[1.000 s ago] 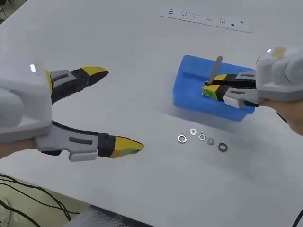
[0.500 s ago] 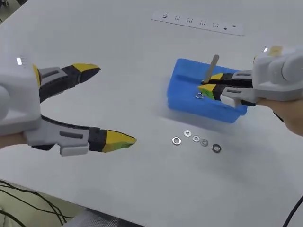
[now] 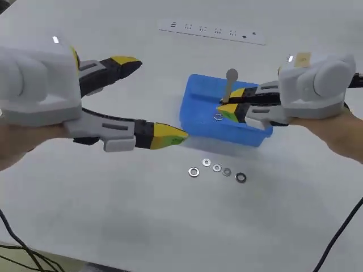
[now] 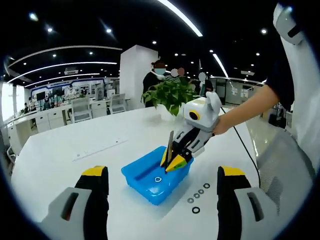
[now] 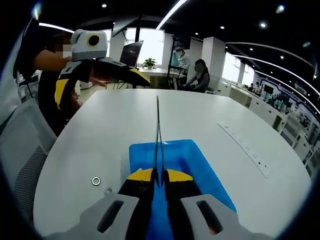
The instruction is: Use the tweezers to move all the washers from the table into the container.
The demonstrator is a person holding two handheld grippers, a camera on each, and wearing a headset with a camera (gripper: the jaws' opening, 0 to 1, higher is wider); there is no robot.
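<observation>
Partly within right tongs (image 3: 228, 110): tweezers (image 3: 229, 86).

Those washers (image 3: 216, 168) gleam, bright polished metal, on a matt white table (image 3: 142, 226) — smooth and even. The container (image 3: 195, 113): blue plastic, slightly glossy. The tweezers (image 3: 229, 86) look dull grey metal. The left gripper (image 3: 161, 99) and right gripper (image 3: 226, 109) wear smooth white plastic shells, faintly shiny.
</observation>
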